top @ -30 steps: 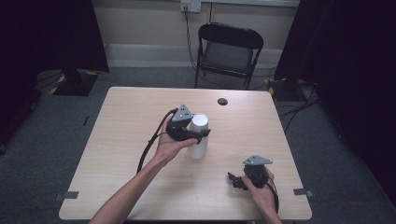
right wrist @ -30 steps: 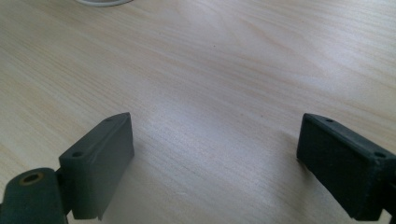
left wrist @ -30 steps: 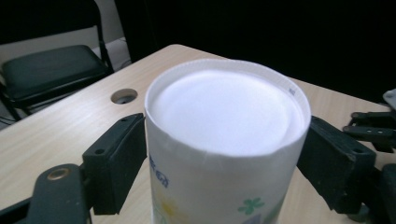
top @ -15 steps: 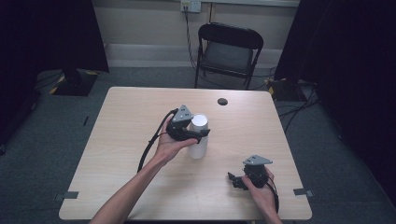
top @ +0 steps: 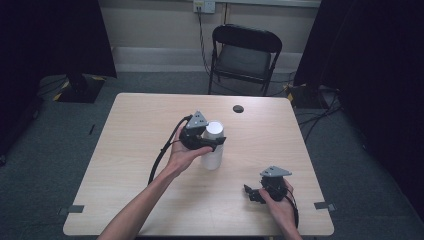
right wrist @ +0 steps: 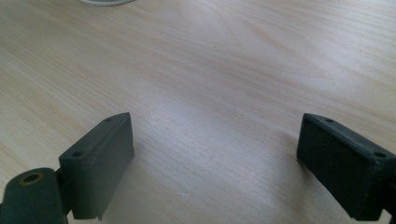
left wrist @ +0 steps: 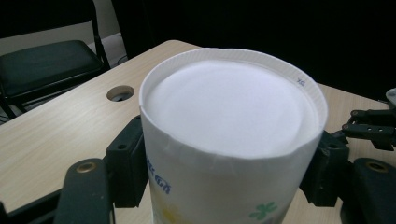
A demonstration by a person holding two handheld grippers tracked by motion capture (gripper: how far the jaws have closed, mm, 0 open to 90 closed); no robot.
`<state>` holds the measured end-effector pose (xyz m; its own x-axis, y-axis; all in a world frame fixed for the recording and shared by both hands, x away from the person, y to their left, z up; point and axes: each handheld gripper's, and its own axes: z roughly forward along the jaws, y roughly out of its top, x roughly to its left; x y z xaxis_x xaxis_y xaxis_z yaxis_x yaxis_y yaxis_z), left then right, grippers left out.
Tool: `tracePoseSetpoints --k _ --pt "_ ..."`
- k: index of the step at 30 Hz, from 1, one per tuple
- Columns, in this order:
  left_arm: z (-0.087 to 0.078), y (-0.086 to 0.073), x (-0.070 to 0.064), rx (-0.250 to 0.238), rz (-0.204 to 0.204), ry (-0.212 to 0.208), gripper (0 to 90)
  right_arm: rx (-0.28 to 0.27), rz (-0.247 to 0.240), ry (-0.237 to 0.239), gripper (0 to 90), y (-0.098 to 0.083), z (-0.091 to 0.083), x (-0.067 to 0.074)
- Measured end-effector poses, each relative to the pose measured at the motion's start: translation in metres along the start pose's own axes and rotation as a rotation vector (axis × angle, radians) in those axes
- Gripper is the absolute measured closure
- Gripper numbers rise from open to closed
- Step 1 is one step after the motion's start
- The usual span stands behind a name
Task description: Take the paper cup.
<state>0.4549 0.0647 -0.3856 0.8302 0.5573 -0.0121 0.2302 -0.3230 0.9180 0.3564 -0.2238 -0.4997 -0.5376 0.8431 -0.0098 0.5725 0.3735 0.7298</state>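
Near the middle of the table stands a white paper cup, upside down, its flat base facing up. The left gripper has its jaws clamped on the cup's sides, just under the rim of the base; the cup shows a green clover print low on its wall. The right gripper rests near the table's front right edge, well apart from the cup, its jaws spread wide over bare wood.
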Motion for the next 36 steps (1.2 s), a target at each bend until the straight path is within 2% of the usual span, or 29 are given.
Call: tracePoseSetpoints --k 11,18,24,25,34,36 --pt "-0.005 0.007 0.003 -0.016 -0.022 -0.013 31.3 0.0 -0.001 0.001 10.5 0.0 0.0 0.0" --pt "-0.011 0.016 0.004 -0.018 -0.015 -0.005 31.0 0.0 -0.001 0.001 10.5 0.0 0.0 0.0" --pt "-0.015 0.023 0.004 -0.037 -0.014 -0.002 31.1 0.0 -0.001 0.001 10.5 0.0 0.0 0.0" --pt "-0.017 0.024 0.003 -0.044 -0.021 0.014 31.1 0.001 -0.001 0.001 10.5 0.0 0.0 0.0" --pt "-0.027 0.034 0.002 -0.077 -0.005 0.026 31.2 0.001 -0.001 0.001 10.5 0.0 0.0 0.0" --pt "-0.032 0.039 0.002 -0.102 -0.006 0.026 31.4 0.001 -0.001 0.002 10.5 0.0 0.0 0.0"
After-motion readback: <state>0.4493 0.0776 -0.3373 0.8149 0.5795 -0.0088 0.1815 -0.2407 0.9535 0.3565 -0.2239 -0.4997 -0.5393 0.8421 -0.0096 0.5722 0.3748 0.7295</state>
